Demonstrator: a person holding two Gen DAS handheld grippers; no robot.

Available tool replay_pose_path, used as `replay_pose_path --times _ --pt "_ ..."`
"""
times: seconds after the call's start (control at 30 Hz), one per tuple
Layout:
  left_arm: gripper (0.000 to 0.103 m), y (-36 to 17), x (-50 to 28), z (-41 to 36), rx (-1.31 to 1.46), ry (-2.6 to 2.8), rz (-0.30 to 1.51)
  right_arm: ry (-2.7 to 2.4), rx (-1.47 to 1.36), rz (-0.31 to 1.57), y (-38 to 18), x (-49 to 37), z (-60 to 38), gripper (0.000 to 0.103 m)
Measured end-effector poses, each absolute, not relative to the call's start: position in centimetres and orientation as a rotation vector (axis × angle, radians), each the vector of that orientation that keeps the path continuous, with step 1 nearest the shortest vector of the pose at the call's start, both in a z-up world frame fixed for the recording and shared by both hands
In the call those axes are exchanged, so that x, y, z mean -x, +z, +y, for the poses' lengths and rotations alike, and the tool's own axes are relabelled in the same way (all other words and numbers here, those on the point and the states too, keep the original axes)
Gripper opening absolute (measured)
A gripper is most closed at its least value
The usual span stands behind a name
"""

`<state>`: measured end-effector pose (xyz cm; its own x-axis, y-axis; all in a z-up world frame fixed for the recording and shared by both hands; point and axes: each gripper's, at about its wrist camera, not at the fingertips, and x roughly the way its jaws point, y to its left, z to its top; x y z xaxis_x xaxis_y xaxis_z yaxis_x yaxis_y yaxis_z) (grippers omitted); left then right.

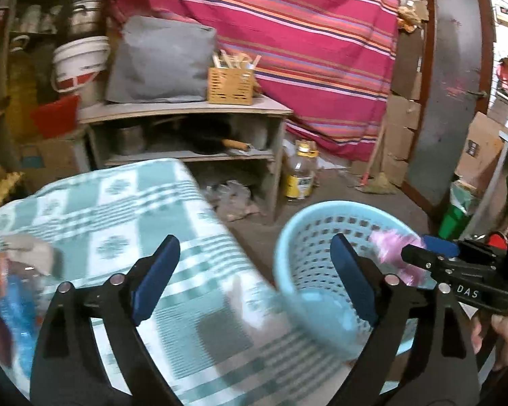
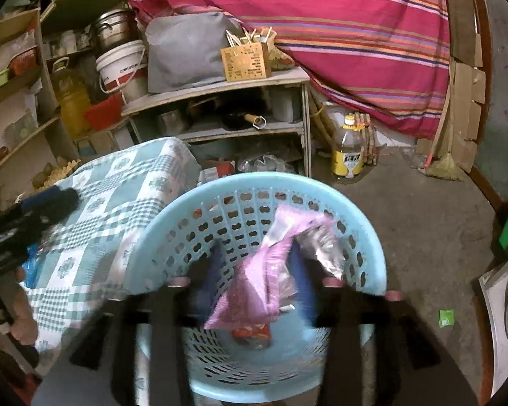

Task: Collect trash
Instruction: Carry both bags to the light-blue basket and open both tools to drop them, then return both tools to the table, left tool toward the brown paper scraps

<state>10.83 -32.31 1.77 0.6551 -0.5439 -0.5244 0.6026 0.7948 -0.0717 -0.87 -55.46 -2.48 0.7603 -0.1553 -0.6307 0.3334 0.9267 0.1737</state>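
Note:
A light blue perforated basket (image 2: 372,237) stands beside the table with the green-and-white checked cloth (image 2: 118,196). My right gripper (image 2: 255,280) hangs over the basket's mouth, its jaws apart. A crumpled pink and clear wrapper (image 2: 254,287) sits loosely between them, and a red wrapper (image 2: 250,333) lies on the basket's bottom. In the left wrist view my left gripper (image 1: 255,277) stands wide open over the cloth's (image 1: 118,220) edge and the basket's rim (image 1: 288,237), with nothing in it. The right gripper (image 1: 420,250) and the pink wrapper (image 1: 389,243) appear at the right. Blue plastic trash (image 1: 17,304) lies on the cloth at the left.
Behind the table stands a low wooden shelf (image 2: 220,84) with pots and a wooden utensil box (image 2: 245,61). A yellow-labelled bottle (image 2: 348,155) and a broom (image 2: 440,165) stand on the concrete floor. A small green scrap (image 2: 445,316) lies on the floor to the right. A striped red cloth (image 2: 321,17) hangs behind.

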Motion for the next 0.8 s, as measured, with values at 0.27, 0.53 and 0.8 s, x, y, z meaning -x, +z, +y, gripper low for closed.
replay_pose_path --times 0.27,0.53,0.8 --pt "0.096 4.0 -10.1 -24.1 -0.115 -0.522 0.502 -0.318 -0.297 0.722 -3.8 -0.3 -54.5 0.073" --pt "0.097 3.9 -10.4 -13.5 -0.077 -0.338 0.494 -0.288 -0.263 0.609 -0.8 -0.1 -49.7 0.084" --pt "0.097 2.5 -10.6 -5.5 -0.054 -0.208 0.507 -0.209 -0.16 0.522 1.8 -1.3 -40.9 0.092"
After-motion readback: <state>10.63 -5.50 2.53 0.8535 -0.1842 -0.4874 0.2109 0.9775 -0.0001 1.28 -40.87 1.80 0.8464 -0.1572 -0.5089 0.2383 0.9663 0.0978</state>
